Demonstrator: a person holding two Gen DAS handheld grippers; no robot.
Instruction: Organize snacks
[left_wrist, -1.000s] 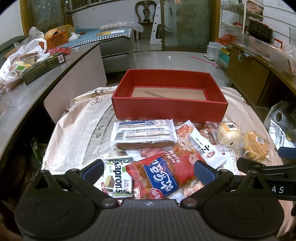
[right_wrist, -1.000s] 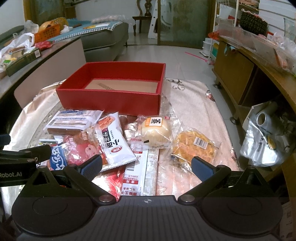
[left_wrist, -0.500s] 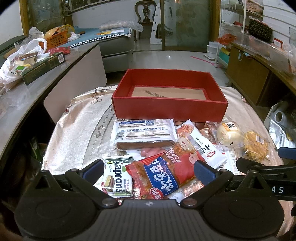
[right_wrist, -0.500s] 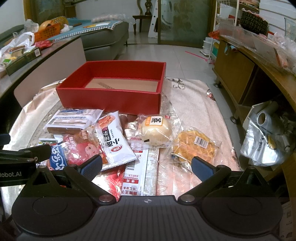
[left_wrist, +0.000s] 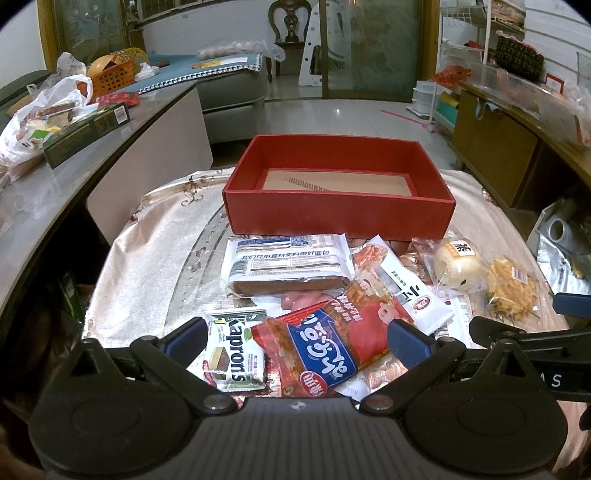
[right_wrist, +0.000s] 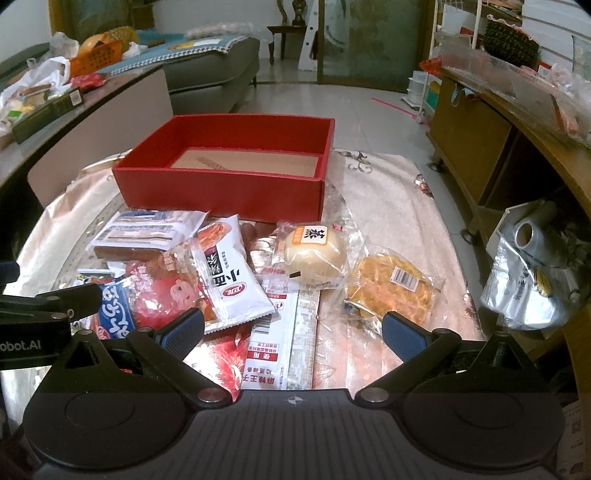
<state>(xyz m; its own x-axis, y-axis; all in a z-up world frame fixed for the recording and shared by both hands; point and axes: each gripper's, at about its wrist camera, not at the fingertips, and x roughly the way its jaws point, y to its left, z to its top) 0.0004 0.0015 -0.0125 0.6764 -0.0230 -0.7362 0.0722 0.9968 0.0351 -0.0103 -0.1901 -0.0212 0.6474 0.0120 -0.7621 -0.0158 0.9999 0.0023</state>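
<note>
Nothing packed yet, by the look of it: red box (left_wrist: 338, 218) bare inside, cardboard floor showing, standing beyond both tongs at the far side of the snack pile.

Left gripper (left_wrist: 295, 338) spread wide, holding nothing, poised over the near edge of the pile; between its fingers, the red-and-blue crisp packet (left_wrist: 332, 345), with the green Kaprons wafer pack (left_wrist: 232, 354) just inside the left finger. Right gripper (right_wrist: 291, 330) likewise wide apart and empty, over the flat red-and-white sachet (right_wrist: 280, 350). Ahead of it, the wrapped round bun (right_wrist: 314, 253); ahead and to its right, the yellow cracker in clear wrap (right_wrist: 391, 286); ahead-left, the white noodle-snack packet (right_wrist: 231, 273).

Best to start from the top of the heap: crisp packet overlaps its neighbours, so probably first off. Pinch at a crimped seam or across the narrow width, not the puffed middle; light squeeze, since the contents likely crush. Lift straight up before carrying forward, lest slippery film drag the layers beneath. Long brown cake bar (left_wrist: 286, 262), just short of the box wall, probably better laid flat along one side.

Underfoot, a shiny patterned cloth (right_wrist: 388, 206), likely slick. Around: grey sofa (left_wrist: 229, 96) far ahead-left, cluttered counter (left_wrist: 55, 155) to the left, wooden cabinet (right_wrist: 476, 136) to the right, tiled floor beyond.
</note>
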